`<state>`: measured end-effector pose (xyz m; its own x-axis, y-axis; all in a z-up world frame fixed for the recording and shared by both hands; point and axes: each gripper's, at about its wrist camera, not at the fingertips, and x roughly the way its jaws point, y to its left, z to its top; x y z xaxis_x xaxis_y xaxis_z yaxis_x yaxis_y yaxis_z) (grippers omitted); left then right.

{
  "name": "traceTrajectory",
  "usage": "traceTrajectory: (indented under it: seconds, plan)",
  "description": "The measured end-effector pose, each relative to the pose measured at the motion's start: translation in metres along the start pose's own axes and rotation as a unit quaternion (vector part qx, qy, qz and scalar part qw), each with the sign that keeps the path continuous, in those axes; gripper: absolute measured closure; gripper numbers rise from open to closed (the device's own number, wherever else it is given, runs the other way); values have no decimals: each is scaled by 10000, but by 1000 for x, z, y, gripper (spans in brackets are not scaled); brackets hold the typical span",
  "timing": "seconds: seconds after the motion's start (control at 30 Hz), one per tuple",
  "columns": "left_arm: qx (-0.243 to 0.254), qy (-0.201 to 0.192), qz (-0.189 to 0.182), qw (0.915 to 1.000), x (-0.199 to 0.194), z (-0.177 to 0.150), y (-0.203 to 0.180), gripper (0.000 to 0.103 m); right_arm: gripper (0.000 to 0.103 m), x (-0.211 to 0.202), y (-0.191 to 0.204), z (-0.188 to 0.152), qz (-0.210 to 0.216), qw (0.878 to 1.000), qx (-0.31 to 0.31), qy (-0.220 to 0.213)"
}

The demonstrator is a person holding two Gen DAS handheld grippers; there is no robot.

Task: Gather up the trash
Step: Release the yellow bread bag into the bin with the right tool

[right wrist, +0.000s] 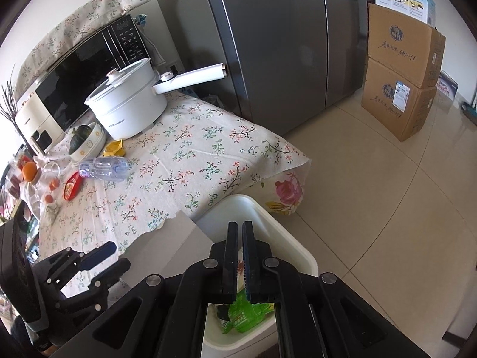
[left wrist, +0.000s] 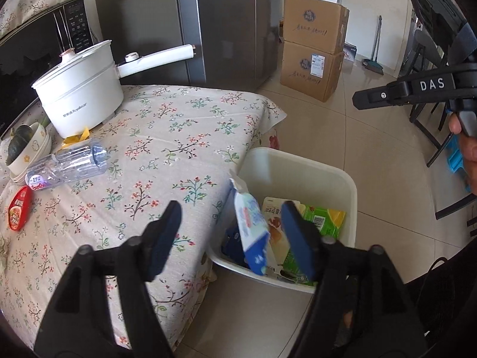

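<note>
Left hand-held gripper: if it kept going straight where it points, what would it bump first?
Probably the blue-and-white wrapper standing up in the white bin; it sits right between the open left hand-held gripper fingers. Depth is hard to judge.

The left gripper [left wrist: 231,232] hangs with jaws wide apart. A blue-white wrapper [left wrist: 250,232] is between them, over the white bin [left wrist: 301,167].

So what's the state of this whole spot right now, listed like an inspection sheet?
Surface: floral tablecloth over the table.
Job's things: white bin on the floor holds a blue-white carton and green wrapper; plastic bottle, red packet and yellow wrapper lie on the table.
Clutter: white pot, bowls, microwave.
Grippers: left gripper open above the bin; right gripper shut, empty.
Cables: nothing seen.
Surroundings: fridge, cardboard boxes, tiled floor.
</note>
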<state>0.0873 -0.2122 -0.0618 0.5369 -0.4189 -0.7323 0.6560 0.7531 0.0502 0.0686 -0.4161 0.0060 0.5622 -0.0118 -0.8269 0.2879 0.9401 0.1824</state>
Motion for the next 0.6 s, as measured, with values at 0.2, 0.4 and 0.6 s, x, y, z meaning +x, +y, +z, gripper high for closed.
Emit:
traceTrajectory:
  seconds: [0.2,0.4,0.6]
  plan:
    - [2,158,292,9994,1,-3,10,18,57,-4,1,1,-57,9999,28,-92]
    - [-143,170,420,9989,-4,-5,23,14,49,-2,6,1,-78,9999,2,-66]
    - [-310,240,640,9972,-8,-8,39,1,35,3,15,1,-168,9998,-69,-5]
